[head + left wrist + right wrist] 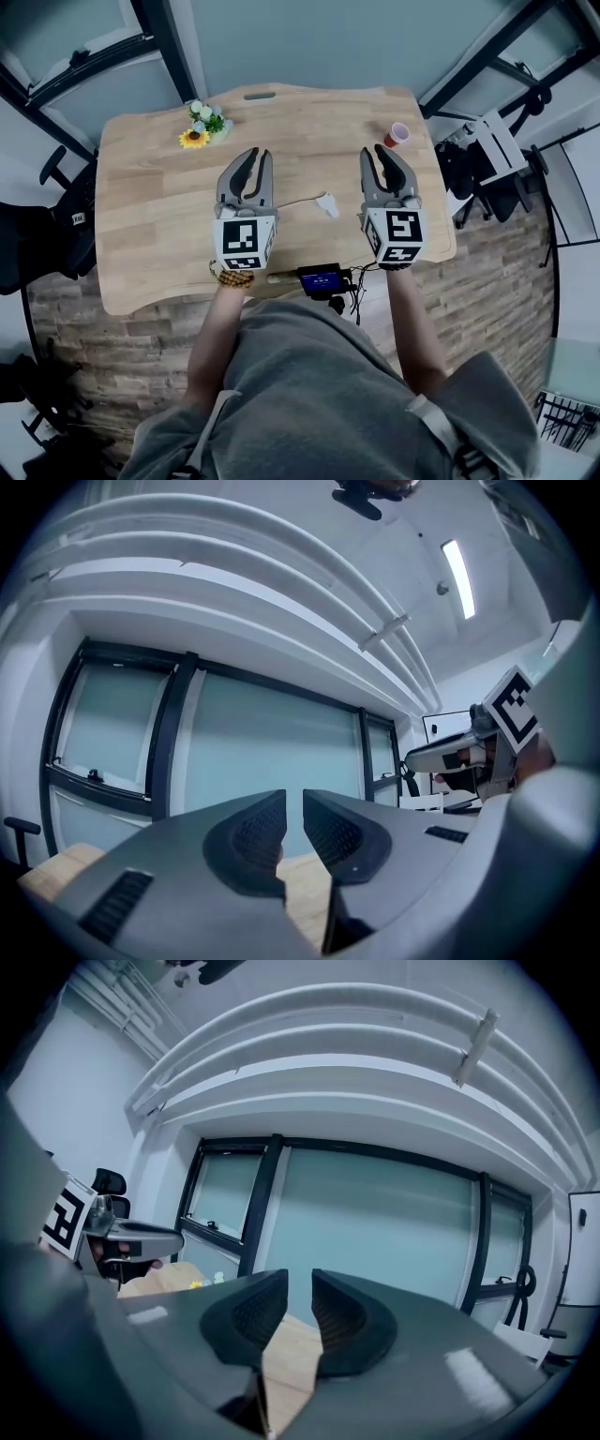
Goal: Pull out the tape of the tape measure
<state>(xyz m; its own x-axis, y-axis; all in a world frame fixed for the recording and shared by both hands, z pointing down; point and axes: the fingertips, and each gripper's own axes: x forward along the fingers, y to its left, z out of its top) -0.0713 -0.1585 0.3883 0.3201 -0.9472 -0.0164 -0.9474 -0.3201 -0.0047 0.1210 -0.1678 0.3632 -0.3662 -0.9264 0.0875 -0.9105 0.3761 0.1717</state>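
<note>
The small white tape measure [327, 203] is lying on the wooden table [150, 216] between the raised left gripper [260, 155] and right gripper [374, 150], both holding narrowly parted jaws on nothing, its thin tape being too small to read.

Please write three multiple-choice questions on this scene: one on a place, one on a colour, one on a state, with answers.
1. Where on the table are the flowers? A. far left B. near right C. centre
2. What colour is the cup? A. blue B. red C. green
3. What is in the right gripper? A. the cup B. the flowers C. nothing
Answers: 1 A, they lie by the far left edge; 2 B, it is red; 3 C, nothing stands between its slightly parted jaws.
</note>
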